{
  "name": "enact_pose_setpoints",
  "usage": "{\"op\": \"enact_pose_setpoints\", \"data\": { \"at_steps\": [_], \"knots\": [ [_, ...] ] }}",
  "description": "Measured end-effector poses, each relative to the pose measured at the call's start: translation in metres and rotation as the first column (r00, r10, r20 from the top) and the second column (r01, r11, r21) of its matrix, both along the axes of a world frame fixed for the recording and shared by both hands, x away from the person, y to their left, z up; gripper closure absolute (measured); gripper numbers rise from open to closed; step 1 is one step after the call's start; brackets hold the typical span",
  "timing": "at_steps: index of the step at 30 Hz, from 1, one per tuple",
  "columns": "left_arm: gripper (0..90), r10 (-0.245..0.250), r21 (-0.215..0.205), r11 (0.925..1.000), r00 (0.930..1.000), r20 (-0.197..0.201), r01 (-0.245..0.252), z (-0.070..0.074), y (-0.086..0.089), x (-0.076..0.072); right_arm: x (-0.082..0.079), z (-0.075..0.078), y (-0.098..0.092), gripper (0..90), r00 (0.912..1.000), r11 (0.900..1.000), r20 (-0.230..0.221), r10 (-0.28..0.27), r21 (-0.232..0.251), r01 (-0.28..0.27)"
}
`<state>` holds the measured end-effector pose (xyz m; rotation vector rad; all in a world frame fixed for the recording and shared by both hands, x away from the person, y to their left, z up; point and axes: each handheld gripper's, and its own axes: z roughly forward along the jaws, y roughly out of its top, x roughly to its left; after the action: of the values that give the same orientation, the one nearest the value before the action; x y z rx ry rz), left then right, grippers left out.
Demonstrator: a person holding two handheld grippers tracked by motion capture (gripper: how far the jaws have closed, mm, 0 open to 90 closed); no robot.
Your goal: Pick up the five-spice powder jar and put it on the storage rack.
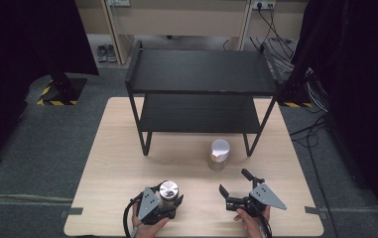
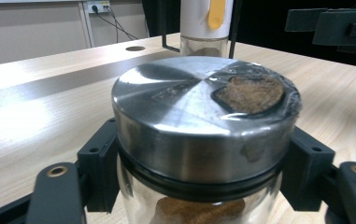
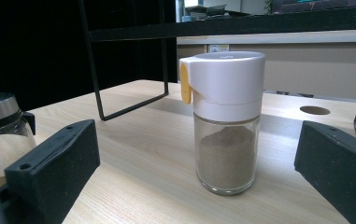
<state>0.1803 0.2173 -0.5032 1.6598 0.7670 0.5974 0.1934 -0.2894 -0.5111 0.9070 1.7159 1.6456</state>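
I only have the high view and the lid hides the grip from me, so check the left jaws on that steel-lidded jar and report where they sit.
Observer: In the left gripper view, the left gripper has a jaw against the glass on each side of the steel-lidded jar, just under the black ring.
Operator: Describe the lid top up close.
Observer: A clear film covers a dark-edged patch on it, and that patch looks brown.
Operator: Now report on the white-capped shaker from the right gripper view.
Observer: The white-capped shaker has brown powder filling most of its glass part.
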Motion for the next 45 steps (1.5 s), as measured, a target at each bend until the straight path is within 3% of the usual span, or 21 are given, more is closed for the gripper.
{"op": "enact_pose_setpoints", "data": {
  "at_steps": [11, 13, 24, 35, 45],
  "knots": [
    [30.6, 0.009, -0.004, 1.0, 0.9999, 0.008, -0.009, -0.001, 0.0, -0.002, 0.0, 0.0, 0.0, 0.5, 1.0, 1.0, 0.001, -0.001, -0.001, 0.001],
    [30.6, 0.008, -0.03, 0.9995, 0.9999, 0.015, -0.007, -0.005, 0.003, -0.002, 0.0, 0.0, 0.0, 0.5, 1.0, 1.0, 0.0, 0.0, -0.002, 0.0],
    [30.7, 0.019, -0.049, 0.9986, 0.9997, 0.012, -0.018, -0.007, 0.005, -0.002, 0.0, 0.0, -0.001, 0.5, 1.0, 1.0, 0.001, -0.002, 0.001, 0.002],
    [30.7, 0.016, -0.028, 0.9995, 0.9997, 0.02, -0.016, 0.0, 0.003, -0.003, 0.0, 0.0, -0.001, 0.5, 1.0, 1.0, 0.0, -0.002, 0.001, 0.002],
    [30.7, 0.013, -0.043, 0.999, 0.9996, 0.026, -0.012, 0.011, 0.004, -0.004, 0.0, 0.0, -0.001, 0.5, 1.0, 1.0, 0.0, 0.002, 0.002, -0.002]
  ]
}}
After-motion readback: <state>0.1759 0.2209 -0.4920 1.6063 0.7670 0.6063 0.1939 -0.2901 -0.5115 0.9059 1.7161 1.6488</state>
